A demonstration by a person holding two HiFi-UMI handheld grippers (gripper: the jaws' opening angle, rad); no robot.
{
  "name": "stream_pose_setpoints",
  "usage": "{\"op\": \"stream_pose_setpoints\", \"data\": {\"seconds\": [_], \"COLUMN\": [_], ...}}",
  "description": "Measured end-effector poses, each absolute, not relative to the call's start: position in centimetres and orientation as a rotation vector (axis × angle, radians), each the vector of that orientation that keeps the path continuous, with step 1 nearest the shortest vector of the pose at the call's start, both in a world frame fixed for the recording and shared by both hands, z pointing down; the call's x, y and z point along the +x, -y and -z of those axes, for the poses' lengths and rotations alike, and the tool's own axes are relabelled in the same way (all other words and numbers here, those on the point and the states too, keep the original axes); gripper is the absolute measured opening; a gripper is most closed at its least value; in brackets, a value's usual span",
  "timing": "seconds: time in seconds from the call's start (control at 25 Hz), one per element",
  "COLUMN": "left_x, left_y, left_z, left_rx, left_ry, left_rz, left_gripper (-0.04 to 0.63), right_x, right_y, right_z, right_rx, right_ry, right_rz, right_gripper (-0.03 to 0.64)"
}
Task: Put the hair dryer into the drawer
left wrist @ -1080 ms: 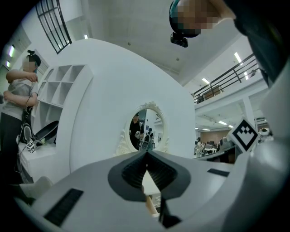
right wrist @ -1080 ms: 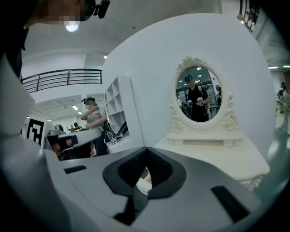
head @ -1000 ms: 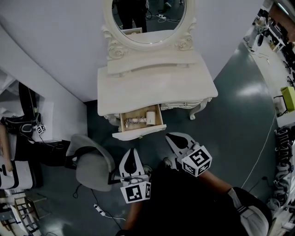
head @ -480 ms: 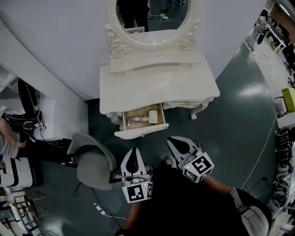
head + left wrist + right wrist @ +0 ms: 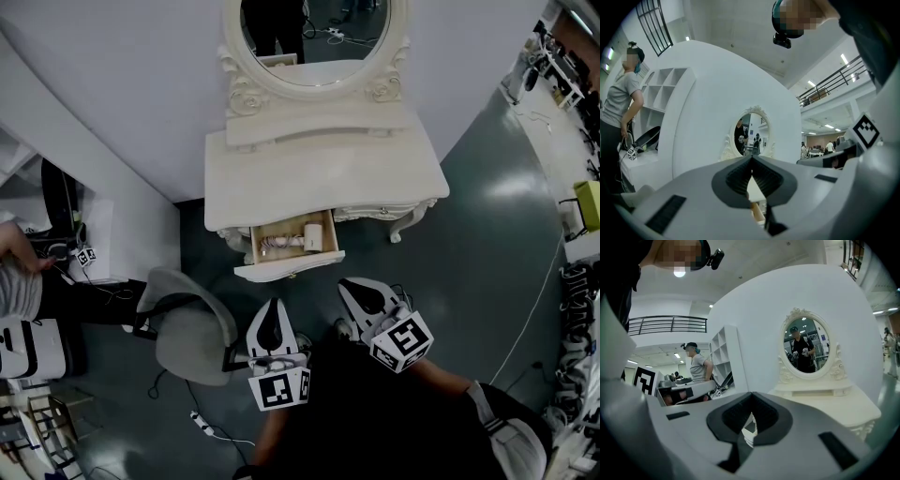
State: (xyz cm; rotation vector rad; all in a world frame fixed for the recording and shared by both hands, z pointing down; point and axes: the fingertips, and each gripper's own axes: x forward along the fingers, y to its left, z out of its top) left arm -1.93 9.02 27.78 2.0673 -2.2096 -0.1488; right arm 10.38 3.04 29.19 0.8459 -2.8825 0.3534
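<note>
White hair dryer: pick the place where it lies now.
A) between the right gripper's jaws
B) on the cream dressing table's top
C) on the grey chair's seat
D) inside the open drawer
D: the head view shows the white hair dryer lying inside the pulled-out wooden drawer of the cream dressing table.

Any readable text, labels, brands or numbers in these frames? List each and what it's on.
No readable words, brands or numbers in any view.
On the left gripper: black-and-white square marker, a pattern, not text.
On the right gripper: same kind of marker.
Far left of the head view, small marker: too small to make out.
On the dressing table and open drawer: no print visible.
</note>
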Motion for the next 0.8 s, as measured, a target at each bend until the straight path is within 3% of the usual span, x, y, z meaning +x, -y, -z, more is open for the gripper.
{"op": "stream_pose_setpoints", "data": {"seconds": [0.8], "left_x": [-1.51], "left_y": [-8.64], "left_z": [-27.92], "left_rx": [2.064], "left_ry": [2.203], "left_rz": [0.151], "left_gripper": [0.023], "right_x": [10.39], "right_y": [-2.84], "right_z": [-28.8], "right_rx": [0.829], "right_ry": [2.893], "right_rz": [-0.308], "right_gripper": [0.031]}}
